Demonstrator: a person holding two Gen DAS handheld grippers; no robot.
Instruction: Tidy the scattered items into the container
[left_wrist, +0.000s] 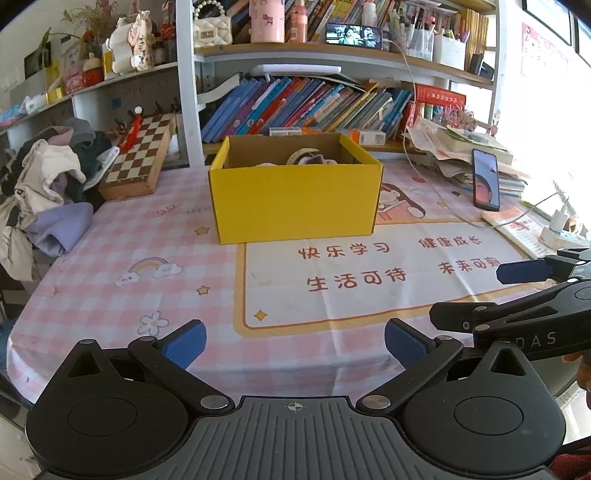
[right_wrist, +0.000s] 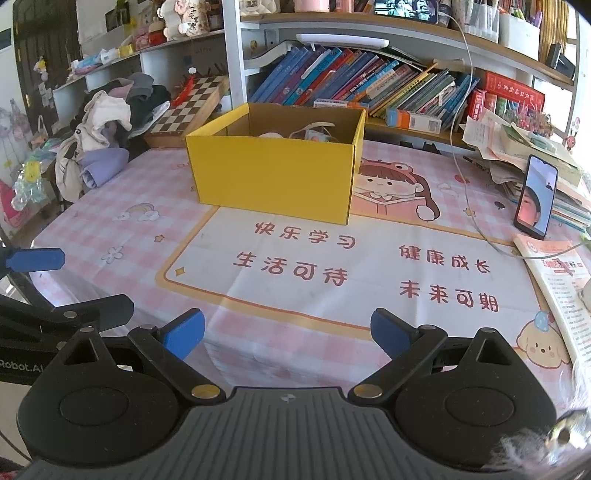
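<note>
yellow box (left_wrist: 295, 199) | open-topped, upright, mid-table | items (left_wrist: 308, 158) inside, partly hidden

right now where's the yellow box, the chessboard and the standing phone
yellow box (left_wrist: 295, 203), left wrist view, front wall
chessboard (left_wrist: 138, 155), left wrist view, checkered top
standing phone (right_wrist: 535, 197), right wrist view, lit screen

Table (left_wrist: 110, 258), covered by pink checked cloth with cartoon print. Directly on it: yellow box (left_wrist: 295, 199), centre back; chessboard case (left_wrist: 138, 158) and clothes heap (left_wrist: 48, 192), left; upright phone (left_wrist: 485, 180), booklet (left_wrist: 513, 225), paper stacks (left_wrist: 465, 147), right.
</note>
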